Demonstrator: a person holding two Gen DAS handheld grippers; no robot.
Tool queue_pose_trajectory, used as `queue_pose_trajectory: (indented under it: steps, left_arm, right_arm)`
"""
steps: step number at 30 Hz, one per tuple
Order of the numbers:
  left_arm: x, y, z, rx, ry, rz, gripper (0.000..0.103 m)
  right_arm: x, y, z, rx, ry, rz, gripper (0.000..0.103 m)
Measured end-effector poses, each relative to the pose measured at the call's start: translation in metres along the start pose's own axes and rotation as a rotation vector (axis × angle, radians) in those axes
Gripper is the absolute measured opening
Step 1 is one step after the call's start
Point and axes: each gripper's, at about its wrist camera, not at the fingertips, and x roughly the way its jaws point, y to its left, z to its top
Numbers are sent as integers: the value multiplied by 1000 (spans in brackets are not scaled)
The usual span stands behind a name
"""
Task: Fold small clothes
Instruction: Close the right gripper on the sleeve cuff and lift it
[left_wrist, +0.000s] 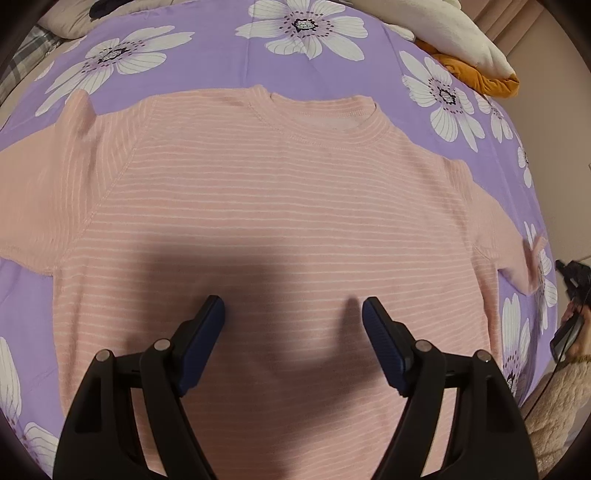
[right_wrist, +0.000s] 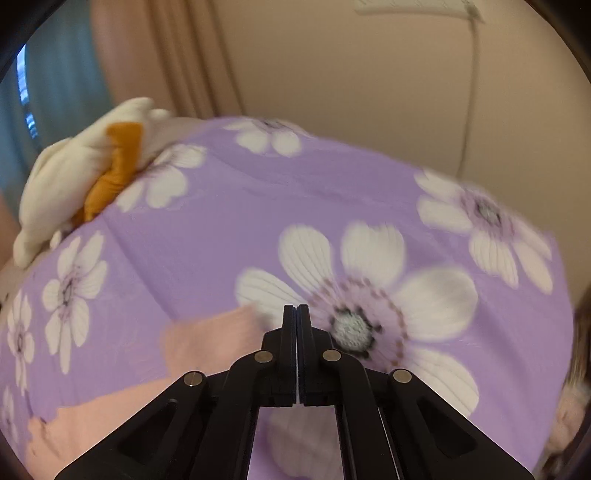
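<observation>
- Pink striped shirt (left_wrist: 280, 192) lies flat on the bed, over a purple flowered bedspread (left_wrist: 221, 62). Neck faces away from the left wrist camera, both sleeves are out to the sides, hem nearest the camera. No fold made yet, by the look of it.
- Left claw (left_wrist: 293, 312) hovers over the lower middle of the shirt, fingers wide apart, nothing between them. It casts a broad shadow on the cloth; contact cannot be told. Likely placed centrally to press or steady the body while a sleeve is dealt with.
- Right claw (right_wrist: 296, 314): fingers together, no cloth visibly pinched. It is over the bedspread just past the end of a pink sleeve (right_wrist: 218, 339), which shows to its left. View is blurred, so the claw is probably in motion.
- Judgement: first step is most likely to bring the right-hand sleeve in over the body; the right claw would need to part before it can take the cuff.
- White and orange soft toy (right_wrist: 74, 177) sits at the far edge of the bed, well apart from the shirt.
</observation>
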Motion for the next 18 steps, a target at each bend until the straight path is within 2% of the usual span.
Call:
queue_pose_trajectory:
  steps: [1, 5, 7, 9, 10, 11, 12, 13, 15, 18]
  left_arm:
    - [0, -1, 0, -2, 1, 1, 77]
    - [-2, 0, 0, -18, 3, -4, 77]
    - [-3, -2, -1, -7, 4, 1, 77]
    - [-3, -4, -3, 3, 4, 10, 77]
    - [-3, -5, -3, 4, 4, 12, 77]
    - [-3, -6, -3, 5, 5, 12, 77]
    - [-4, -7, -4, 4, 5, 8, 77]
    - [-6, -7, -4, 4, 5, 1, 77]
    - [-9, -8, -5, 2, 0, -10, 77]
    - [-15, -10, -5, -4, -6, -22, 77]
  right_arm:
    - [4, -8, -3, 47, 42, 41, 1]
    - [3, -12, -10, 79, 112, 91, 1]
    - [2, -7, -13, 58, 130, 104, 1]
    - [-2, 9, -18, -13, 134, 97, 7]
    - [-5, 19, -22, -60, 138, 83, 21]
    - [-8, 29, -27, -109, 142, 75, 47]
    - [-10, 38, -34, -156, 149, 75, 60]
    - [-10, 51, -42, -218, 159, 73, 68]
    - [-5, 68, -56, -311, 185, 60, 68]
    - [17, 87, -74, -411, 212, -22, 68]
